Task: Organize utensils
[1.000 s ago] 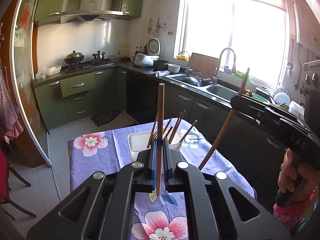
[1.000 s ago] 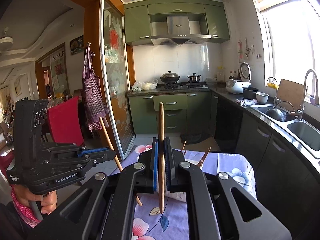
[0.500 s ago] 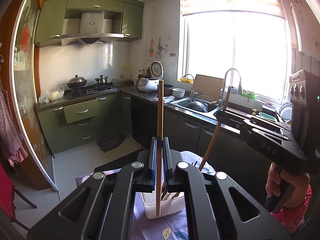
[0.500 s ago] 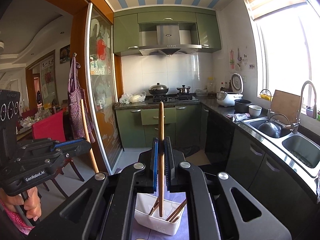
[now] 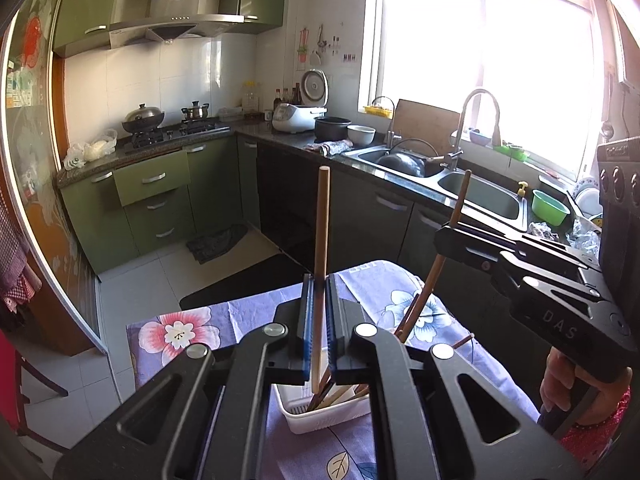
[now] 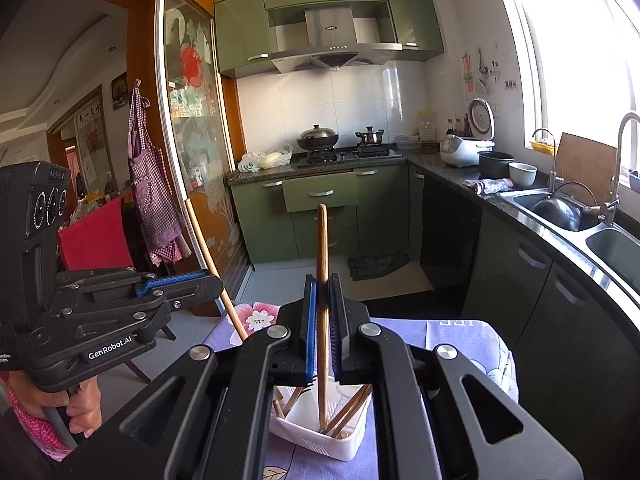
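Note:
My left gripper (image 5: 318, 292) is shut on an upright wooden chopstick (image 5: 322, 232) whose lower end dips into the white basket (image 5: 320, 416), where several chopsticks lean. My right gripper (image 6: 322, 292) is shut on a second, darker chopstick (image 6: 322, 248), and its lower end stands inside the same basket (image 6: 348, 444). In the left wrist view the right gripper (image 5: 442, 238) comes in from the right with its tilted chopstick (image 5: 436, 272). Seen from the right wrist, the left gripper (image 6: 218, 285) enters from the left, with its chopstick (image 6: 204, 246) slanting down towards the basket.
The basket sits on a table under a purple floral cloth (image 5: 172, 332). A dark counter with a sink (image 5: 484, 196) runs along the right, close to the table's far corner. A red chair (image 6: 96, 236) stands at the left. A hand (image 5: 560, 384) grips the right gripper's handle.
Both grippers have travelled forward over the table with their chopsticks. The basket, first well ahead, now lies right under the jaws, and the chopsticks' lower ends have come down into it.

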Demonstrator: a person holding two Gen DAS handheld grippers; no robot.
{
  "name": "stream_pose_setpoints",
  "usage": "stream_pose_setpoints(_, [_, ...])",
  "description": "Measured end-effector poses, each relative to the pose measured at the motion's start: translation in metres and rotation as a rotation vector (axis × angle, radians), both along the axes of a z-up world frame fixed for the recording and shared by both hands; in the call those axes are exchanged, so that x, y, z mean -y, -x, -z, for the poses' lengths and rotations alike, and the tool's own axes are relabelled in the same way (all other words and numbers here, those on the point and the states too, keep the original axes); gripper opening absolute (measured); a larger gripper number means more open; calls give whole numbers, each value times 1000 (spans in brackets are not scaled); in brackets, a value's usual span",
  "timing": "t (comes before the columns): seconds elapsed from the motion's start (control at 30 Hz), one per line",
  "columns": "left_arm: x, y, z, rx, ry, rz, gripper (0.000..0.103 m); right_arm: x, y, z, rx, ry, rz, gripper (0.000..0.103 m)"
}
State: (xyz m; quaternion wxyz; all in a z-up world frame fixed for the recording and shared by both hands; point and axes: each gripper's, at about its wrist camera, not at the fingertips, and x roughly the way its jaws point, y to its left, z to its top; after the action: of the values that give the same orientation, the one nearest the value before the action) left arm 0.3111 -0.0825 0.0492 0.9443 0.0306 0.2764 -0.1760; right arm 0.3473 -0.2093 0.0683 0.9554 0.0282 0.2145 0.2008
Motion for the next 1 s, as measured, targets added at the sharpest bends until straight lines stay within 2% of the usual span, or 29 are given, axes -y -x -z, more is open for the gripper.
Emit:
stream_pose_setpoints(0.07, [1,1,7,-8,-8,-4,7,0,-2,9,-18,-1,-4,8])
stream_pose_setpoints(0.13, [1,3,12,-18,-13,-1,15,0,-2,14,-23,-4,-1,12])
stream_pose_setpoints(0.23, [0,7,14,-30,-19,-6,16,2,8,10,-9,-12,5,12])
stream_pose_setpoints(0.3, [-3,13,11,-29,-5,-12,22,3,24,1,18,-16,7,13])
stream_pose_setpoints(0.33, [-6,19,7,-19,3,-16,32,4,33,-5,36,-16,7,15])
stream_pose_setpoints(0.37, [-8,27,3,-1,10,-23,44,5,44,-10,53,-15,7,22])
stream_pose_setpoints(0.4, [-12,36,-1,19,15,-31,50,6,57,-14,72,-15,9,27])
stream_pose_setpoints(0.43, [-15,47,-5,43,19,-41,58,6,72,-18,89,-12,14,27])
stream_pose_setpoints(0.53, [-23,82,-9,103,13,-69,65,12,114,-22,127,-6,35,29])
stream_pose_setpoints(0.57, [-26,94,-8,117,13,-76,68,16,129,-21,135,-10,43,33])
stream_pose_setpoints(0.63, [-32,117,-1,133,17,-92,75,24,160,-13,149,-23,64,38])
stream_pose_setpoints(0.73, [-40,153,14,157,23,-125,88,36,208,7,163,-28,110,52])
stream_pose_setpoints(0.87, [-45,197,37,203,8,-184,94,42,261,43,151,-32,170,65])
stream_pose_setpoints(0.93, [-48,212,48,195,18,-196,96,41,281,59,136,-39,179,68])
stream_pose_setpoints(1.0, [-51,224,57,179,29,-209,96,37,302,73,140,-35,190,78])
